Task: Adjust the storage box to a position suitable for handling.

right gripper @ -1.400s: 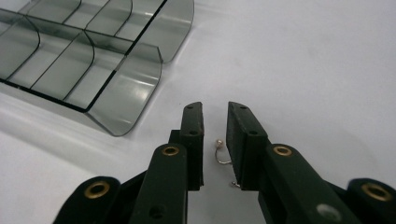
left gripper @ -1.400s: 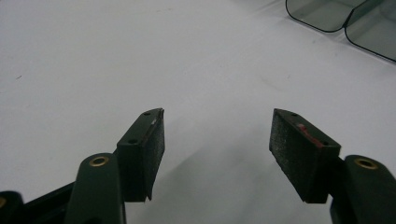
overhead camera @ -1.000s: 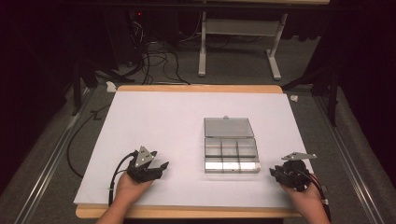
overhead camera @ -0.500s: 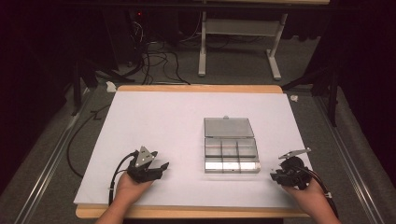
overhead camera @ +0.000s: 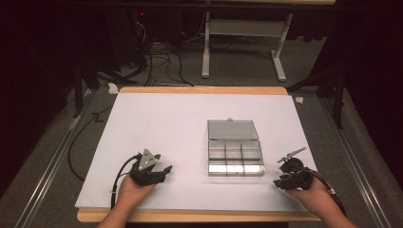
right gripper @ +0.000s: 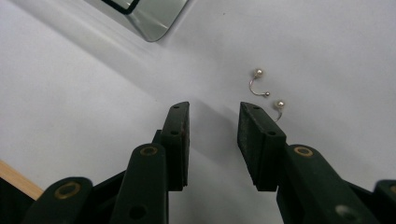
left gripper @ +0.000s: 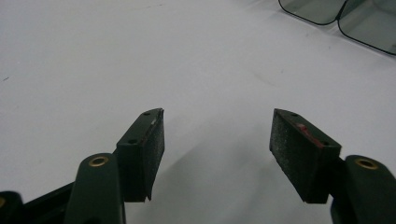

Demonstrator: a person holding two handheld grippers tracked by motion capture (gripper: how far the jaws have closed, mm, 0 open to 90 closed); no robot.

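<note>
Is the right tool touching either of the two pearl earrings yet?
Cannot tell. In the right gripper view the farther earring lies clear beyond the right tool, whose jaws have just been opening, empty; the nearer earring sits right behind one jaw tip.

Bright white table, dark surroundings, soft shadows

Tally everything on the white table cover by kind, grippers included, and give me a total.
Clear compartment box, lid open: 1
Pearl earrings, lying by the right gripper's fingers: 2
Handheld grippers, left gripper and right gripper, both with nothing between the fingers; the right one's jaws have just been opening: 2
Total: 5
</note>
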